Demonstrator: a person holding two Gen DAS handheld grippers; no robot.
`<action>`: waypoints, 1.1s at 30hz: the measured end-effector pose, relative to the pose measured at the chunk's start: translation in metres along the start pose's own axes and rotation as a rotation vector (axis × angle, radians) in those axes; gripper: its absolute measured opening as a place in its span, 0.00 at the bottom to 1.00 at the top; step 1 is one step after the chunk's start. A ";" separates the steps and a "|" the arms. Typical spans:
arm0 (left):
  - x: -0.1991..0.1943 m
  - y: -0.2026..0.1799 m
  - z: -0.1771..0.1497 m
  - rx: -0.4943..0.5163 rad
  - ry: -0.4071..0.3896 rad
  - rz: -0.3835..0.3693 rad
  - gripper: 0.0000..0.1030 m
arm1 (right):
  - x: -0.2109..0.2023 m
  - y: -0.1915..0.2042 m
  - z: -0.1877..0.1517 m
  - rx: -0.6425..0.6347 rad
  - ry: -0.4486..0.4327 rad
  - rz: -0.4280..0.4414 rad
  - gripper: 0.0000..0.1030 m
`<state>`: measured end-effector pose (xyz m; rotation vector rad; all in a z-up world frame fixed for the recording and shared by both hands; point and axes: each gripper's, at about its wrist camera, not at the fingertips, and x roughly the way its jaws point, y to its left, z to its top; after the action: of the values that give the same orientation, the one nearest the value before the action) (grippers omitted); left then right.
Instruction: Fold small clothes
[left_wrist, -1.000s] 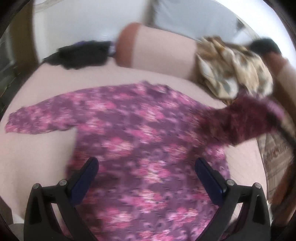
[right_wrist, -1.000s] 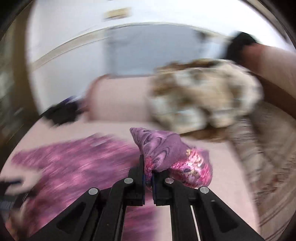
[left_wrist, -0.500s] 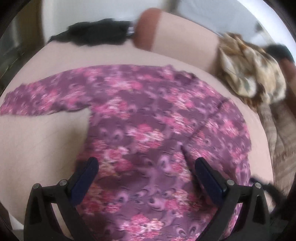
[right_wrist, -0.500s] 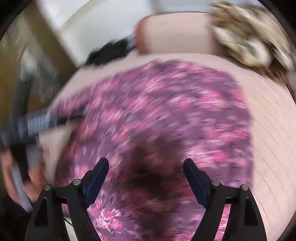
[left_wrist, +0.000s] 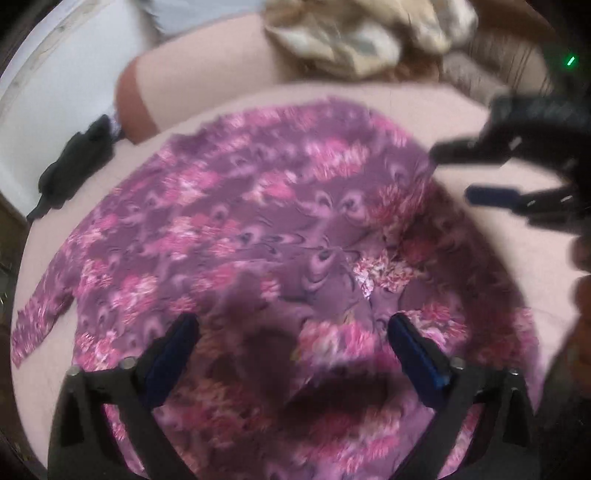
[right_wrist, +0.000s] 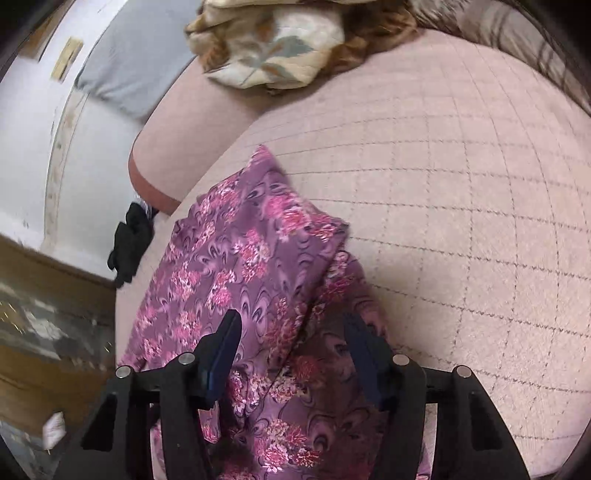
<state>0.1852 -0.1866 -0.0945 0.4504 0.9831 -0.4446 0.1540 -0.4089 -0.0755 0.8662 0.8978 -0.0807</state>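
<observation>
The purple flowered top (left_wrist: 258, 229) lies spread on the pink bed (right_wrist: 461, 221), its neckline toward the pillow (left_wrist: 199, 81) and one sleeve trailing out flat at the left edge (left_wrist: 33, 325). On the right side a sleeve or side panel looks folded in over the body, with a soft ridge running down the cloth where the layers overlap.

The left tool (left_wrist: 291, 339) hangs low over the hem end with its jaws spread wide, gripping nothing. The right tool (right_wrist: 291, 343) is spread too, its jaws set either side of that folded edge without pinching it — in the left view it shows as a blur at the top right (left_wrist: 491, 173).

The step looks like settling the right-hand fold before starting the left sleeve. I'd press the ridge flat first, since thin slippery fabric like this tends to creep. Then take the left sleeve near its cuff, pinch both layers cleanly, and carry it across low so the body doesn't drag. A heap of patterned cloth (right_wrist: 273, 48) and a dark garment (right_wrist: 131, 243) lie well apart from the work.
</observation>
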 end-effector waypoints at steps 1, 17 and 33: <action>0.007 0.000 0.001 -0.001 0.029 0.005 0.63 | -0.001 -0.005 0.002 0.012 0.002 0.003 0.62; -0.072 0.167 -0.111 -0.582 -0.018 -0.092 0.07 | 0.021 -0.004 -0.015 0.044 0.095 0.104 0.62; -0.074 0.196 -0.155 -0.712 -0.030 -0.097 0.60 | 0.047 0.019 -0.033 -0.068 0.144 0.070 0.62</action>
<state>0.1509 0.0708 -0.0735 -0.2457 1.0637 -0.1632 0.1703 -0.3603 -0.1073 0.8471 0.9982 0.0738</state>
